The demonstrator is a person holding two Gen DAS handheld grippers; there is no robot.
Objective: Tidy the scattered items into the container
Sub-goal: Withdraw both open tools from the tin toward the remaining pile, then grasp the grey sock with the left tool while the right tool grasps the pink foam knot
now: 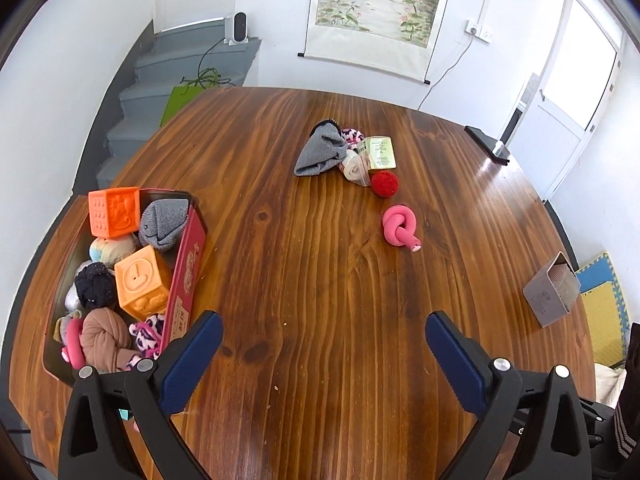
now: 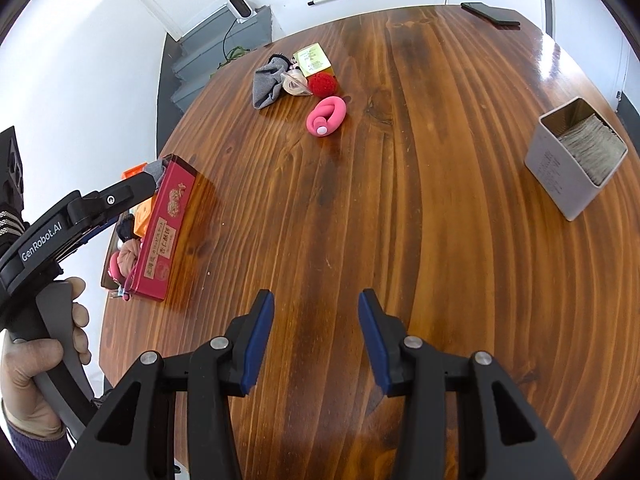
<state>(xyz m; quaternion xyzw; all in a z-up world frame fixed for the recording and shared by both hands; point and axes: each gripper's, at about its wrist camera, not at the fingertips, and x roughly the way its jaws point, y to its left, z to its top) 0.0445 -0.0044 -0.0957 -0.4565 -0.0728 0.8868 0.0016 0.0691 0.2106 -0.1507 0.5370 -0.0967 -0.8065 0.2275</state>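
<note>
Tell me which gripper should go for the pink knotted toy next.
Probably right. The right gripper is open and empty over bare table, facing the pink knotted toy. The left gripper is also open and empty but sits beside the red container.

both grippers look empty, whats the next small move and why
Probably send the right gripper forward toward the pink knot. It lies apart from the other loose items, nearest of them, with bare table around it. The gripper's fingers stand open with nothing between them, and the red box already holds several things.
</note>
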